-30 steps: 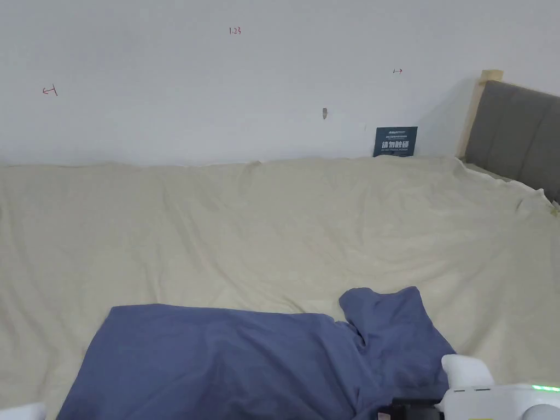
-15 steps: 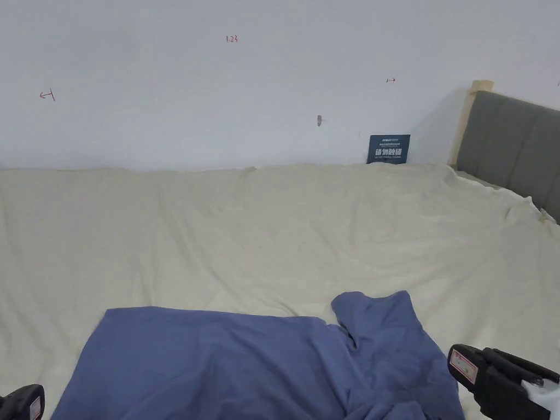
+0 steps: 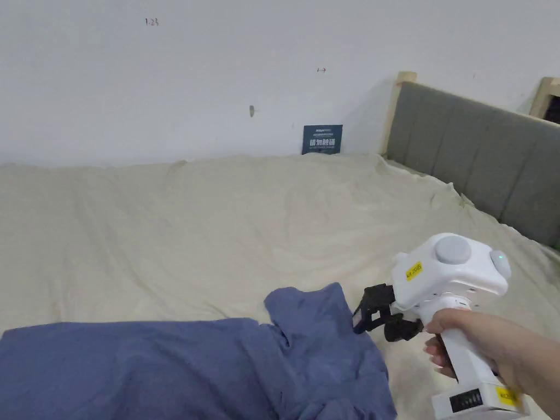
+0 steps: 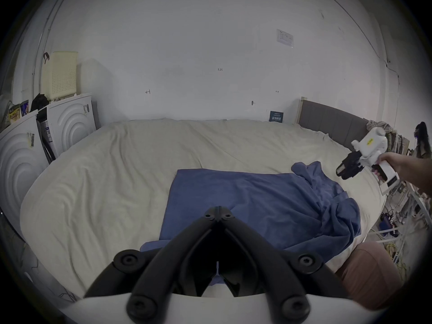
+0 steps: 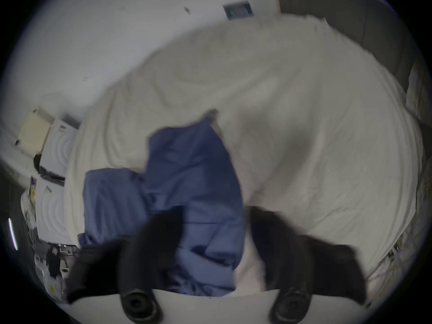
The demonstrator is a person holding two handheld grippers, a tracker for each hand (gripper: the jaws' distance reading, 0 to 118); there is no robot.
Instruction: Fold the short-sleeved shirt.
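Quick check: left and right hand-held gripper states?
Left hand-held gripper: shut, holding nothing.
Right hand-held gripper: open, empty, over the blue shirt.

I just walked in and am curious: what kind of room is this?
Probably a bedroom: a wide bed with a cream sheet, a grey padded headboard, and a blue shirt laid out for folding.

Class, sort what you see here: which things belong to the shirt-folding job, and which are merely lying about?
Belongs to the job:
blue shirt
right hand-held gripper
left hand-held gripper

Lying about:
grey headboard
dark sign
cream basket
white appliances
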